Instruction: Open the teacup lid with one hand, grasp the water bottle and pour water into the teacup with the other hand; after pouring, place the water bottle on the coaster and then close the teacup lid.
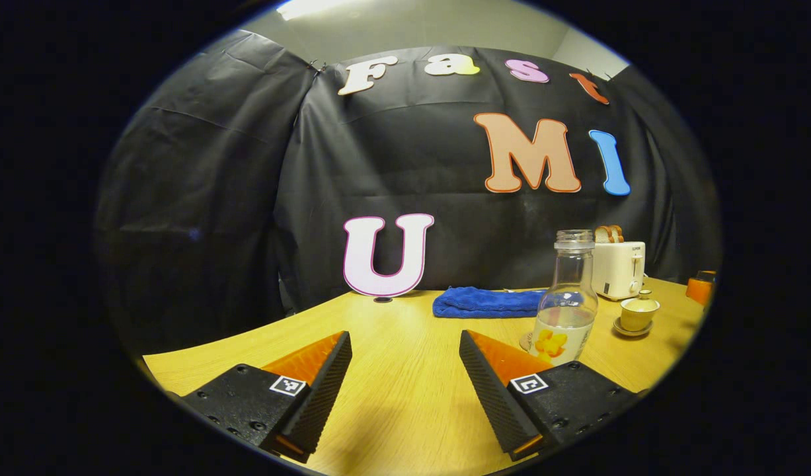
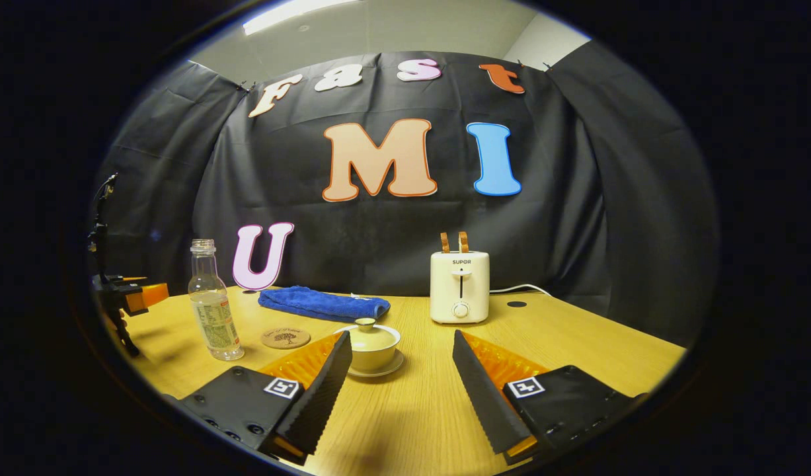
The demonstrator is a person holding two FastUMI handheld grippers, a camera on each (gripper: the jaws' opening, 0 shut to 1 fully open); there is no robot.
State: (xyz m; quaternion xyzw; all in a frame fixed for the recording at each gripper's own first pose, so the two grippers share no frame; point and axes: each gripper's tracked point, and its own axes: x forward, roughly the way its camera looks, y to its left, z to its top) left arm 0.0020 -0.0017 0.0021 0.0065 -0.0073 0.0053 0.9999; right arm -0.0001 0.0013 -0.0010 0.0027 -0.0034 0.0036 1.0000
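Teacup, pale cream, standing on its saucer on the wooden table with the lid seated on it; in the right gripper view it lies just beyond the tip of that gripper's left finger. In the left gripper view the same teacup appears at far right, near the toaster. Water bottle, clear, uncapped, upright and holding a little water, stands left of the teacup; the round cork coaster lies on the table between the 2, touching neither. In the left gripper view the water bottle rises just beyond the tip of the right finger.

Right gripper: 2 fingers spread wide, holding nothing, low over the table. Left gripper: fingers likewise spread wide and empty; it also appears at the left edge of the right gripper view, well apart from the bottle.

Behind: a folded blue towel and a white toaster with 2 slices of toast standing in its slots.
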